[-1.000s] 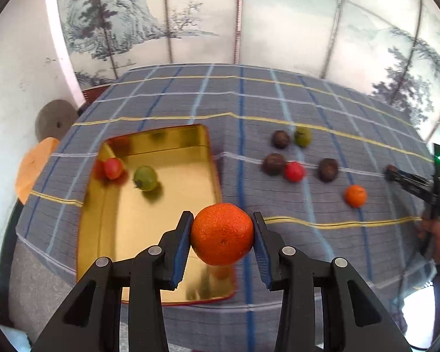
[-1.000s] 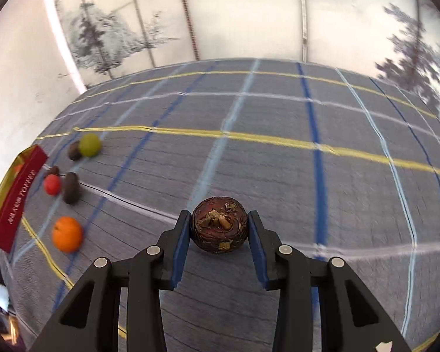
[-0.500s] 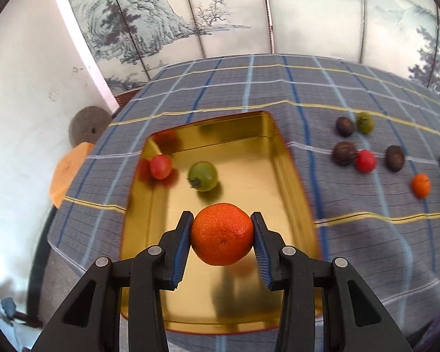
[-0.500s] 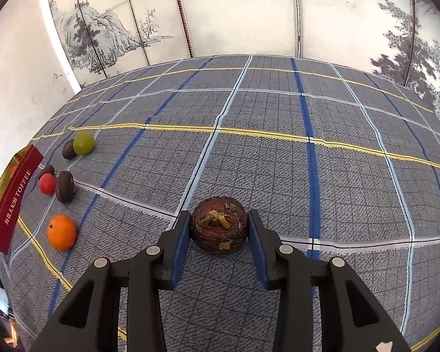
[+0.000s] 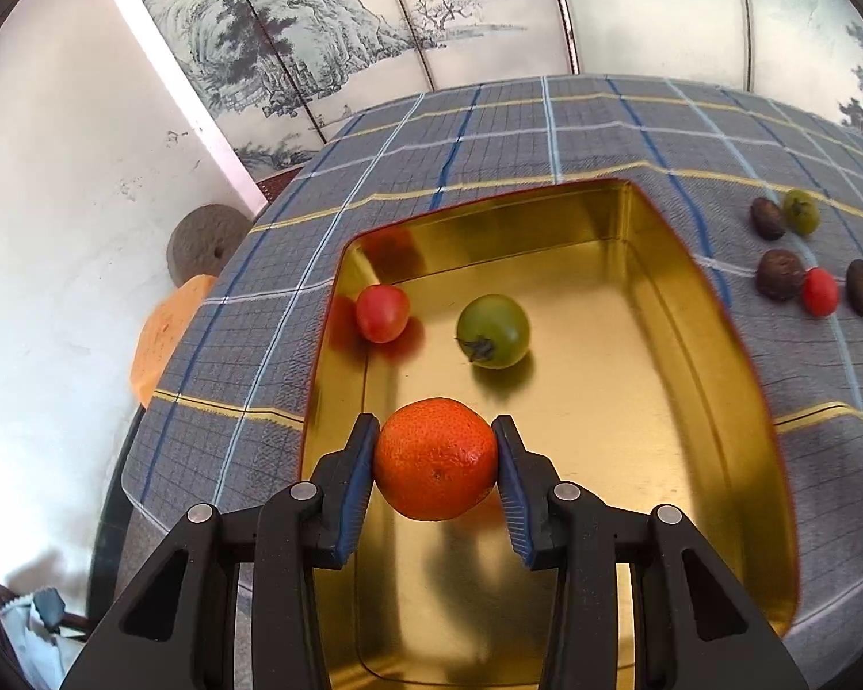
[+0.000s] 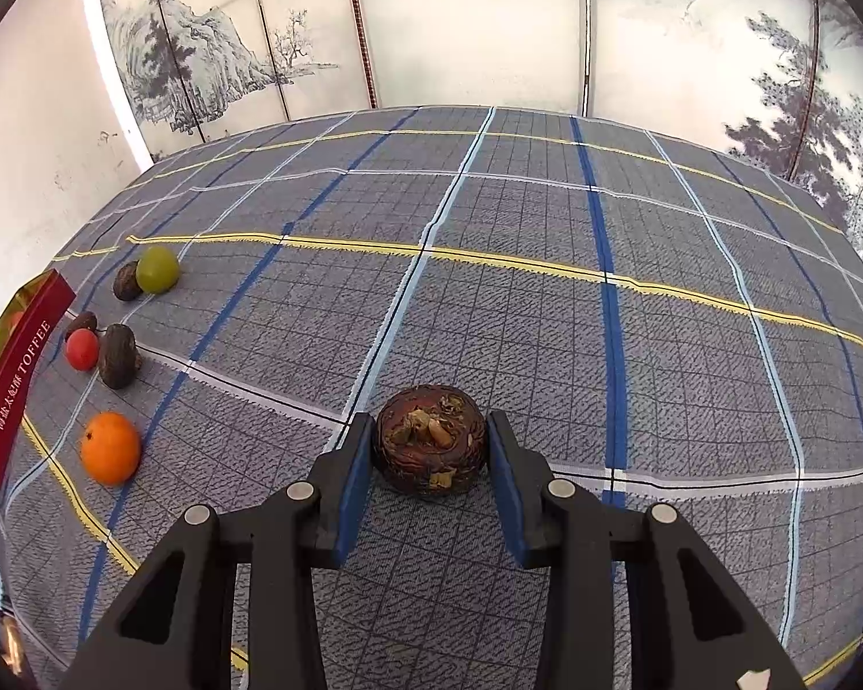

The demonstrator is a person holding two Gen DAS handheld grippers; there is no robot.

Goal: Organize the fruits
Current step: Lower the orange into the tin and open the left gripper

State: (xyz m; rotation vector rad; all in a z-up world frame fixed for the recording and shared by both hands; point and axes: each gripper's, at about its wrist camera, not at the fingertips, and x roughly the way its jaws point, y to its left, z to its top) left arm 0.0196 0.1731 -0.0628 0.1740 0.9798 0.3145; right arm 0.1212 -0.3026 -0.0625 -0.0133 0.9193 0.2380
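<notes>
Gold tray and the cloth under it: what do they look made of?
Gold tray: looks like thin metal with a glossy gold finish; its walls mirror the red fruit. Cloth: apparently woven fabric, matte, grey plaid; weave texture shows.

A home room: a table under a plaid tablecloth (image 6: 489,287) stands before a folding screen (image 6: 230,57) painted with ink landscapes, beside a scuffed white wall (image 5: 57,201).

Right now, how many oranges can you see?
2. The held orange is gripped in the left gripper's jaws above the gold tin. The loose orange lies on the checked cloth beside the tin's red side. Others may be out of view.
</notes>
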